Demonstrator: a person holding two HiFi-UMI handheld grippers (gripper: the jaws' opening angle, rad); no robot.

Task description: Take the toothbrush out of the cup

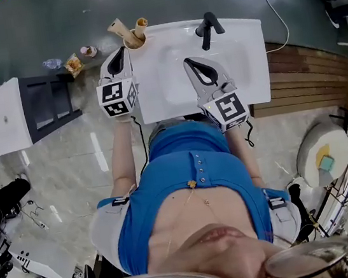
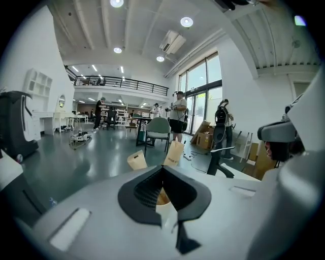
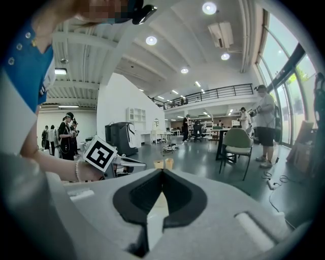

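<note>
Your left gripper (image 1: 123, 50) and right gripper (image 1: 187, 61) are both closed, empty. Toothbrush (image 1: 118, 28) stands in the cup (image 1: 135, 42), near the left tips at twelve o'clock. Its wrapper print seems too small to read.

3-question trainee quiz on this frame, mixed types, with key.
1. True or false: the left tongs are shut on the cup.
2. Which are nearer the cup? A) left tongs B) right tongs C) both equally near
3. Fill in: the black ___ stands at the far edge of the sink.
Key: 1 false: they are shut with nothing between them. 2 A. 3 faucet.
</note>
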